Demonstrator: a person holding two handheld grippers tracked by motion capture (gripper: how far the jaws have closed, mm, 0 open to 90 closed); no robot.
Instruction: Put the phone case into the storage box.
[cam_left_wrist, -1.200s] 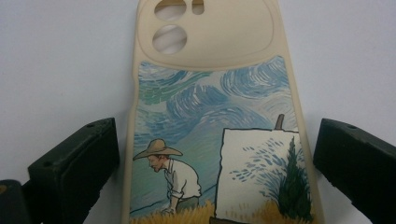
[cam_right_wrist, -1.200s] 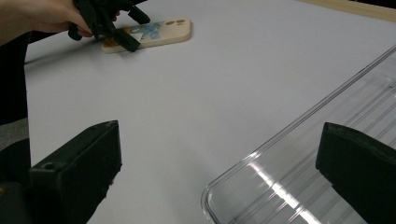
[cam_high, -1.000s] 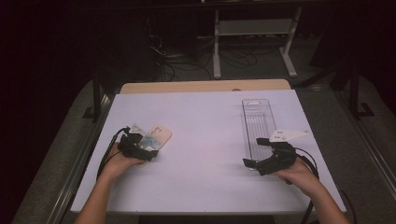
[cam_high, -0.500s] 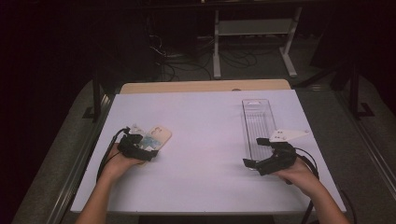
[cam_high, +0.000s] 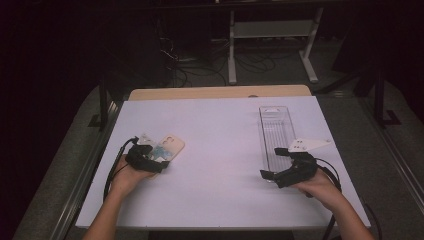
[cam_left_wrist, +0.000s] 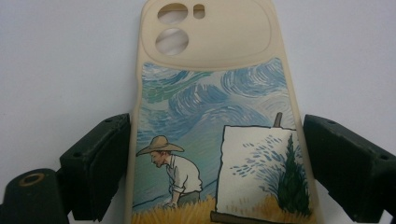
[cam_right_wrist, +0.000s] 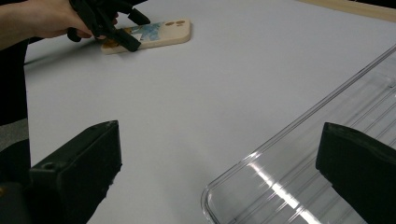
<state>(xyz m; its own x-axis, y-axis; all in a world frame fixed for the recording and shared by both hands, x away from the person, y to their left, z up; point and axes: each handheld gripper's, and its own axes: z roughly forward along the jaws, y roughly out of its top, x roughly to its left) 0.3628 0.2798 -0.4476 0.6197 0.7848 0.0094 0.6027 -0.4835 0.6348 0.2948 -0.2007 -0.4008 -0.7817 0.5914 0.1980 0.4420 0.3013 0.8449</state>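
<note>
On the white table (cam_high: 220, 150) there is one phone case (cam_high: 167, 148) and one clear plastic tray (cam_high: 276, 132). There are two grippers, one in each hand.

The phone case lies flat at about 9 o'clock on the table, with its painted side up: a man in a straw hat, a canvas and a blue sky. Its three camera holes point away from the person.

The left gripper (cam_high: 150, 161) is at the near end of the case. In the left gripper view the case (cam_left_wrist: 215, 130) lies between the two jaws. They have just been closing; the left jaw is at the edge of the case, and a thin gap shows at the right jaw.

The right gripper (cam_high: 286, 170) is at about 4 o'clock, at the near end of the tray. Its jaws are wide, with the near corner of the tray (cam_right_wrist: 299, 172) between them, not pressed.
</note>
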